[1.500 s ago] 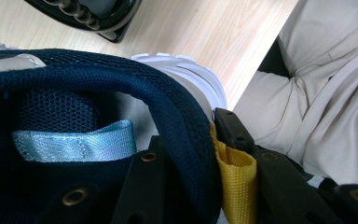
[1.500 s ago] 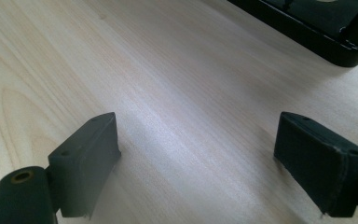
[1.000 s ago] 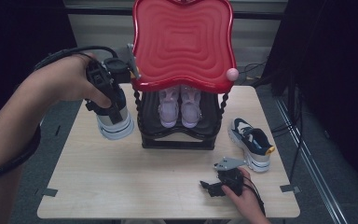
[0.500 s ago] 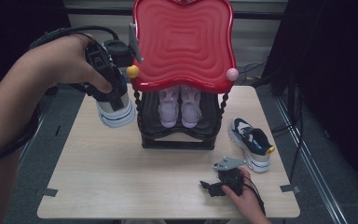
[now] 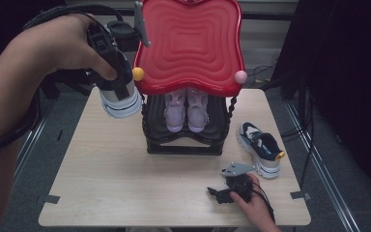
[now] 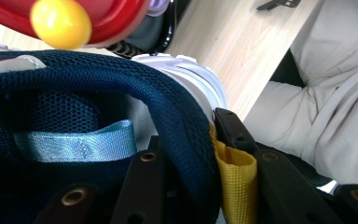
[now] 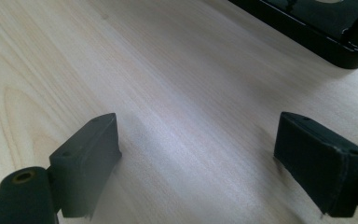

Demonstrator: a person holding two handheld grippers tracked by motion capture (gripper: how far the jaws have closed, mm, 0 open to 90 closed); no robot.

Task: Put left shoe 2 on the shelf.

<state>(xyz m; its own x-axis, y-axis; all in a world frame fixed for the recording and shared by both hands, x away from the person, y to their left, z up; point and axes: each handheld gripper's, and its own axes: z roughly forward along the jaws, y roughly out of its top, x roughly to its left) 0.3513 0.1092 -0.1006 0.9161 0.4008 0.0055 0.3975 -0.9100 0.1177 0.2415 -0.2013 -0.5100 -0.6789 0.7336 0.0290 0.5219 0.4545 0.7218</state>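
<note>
A navy and white sneaker [image 5: 121, 99] hangs in the air beside the left edge of a shoe rack's red top [image 5: 191, 43]. My left gripper [image 5: 117, 79] is shut on its heel. In the left gripper view the jaws of that gripper [image 6: 200, 182] pinch the navy mesh collar [image 6: 98, 93] and the yellow heel tab [image 6: 233, 172]. The matching sneaker [image 5: 261, 147] lies on the table to the right of the rack. My right gripper [image 5: 221, 195] rests low on the table near the front edge, and it [image 7: 205, 158] is open over bare wood.
A pair of pink shoes [image 5: 186, 108] stands on the rack's lower black shelf [image 5: 183, 145]. A yellow ball [image 5: 138, 74] and a pink ball [image 5: 240, 77] stick out at the red top's front corners. The wooden table [image 5: 116, 183] has free room at front left.
My left hand has lifted the sneaker from just above the table up to the red top's left edge. The right gripper has stayed put.
</note>
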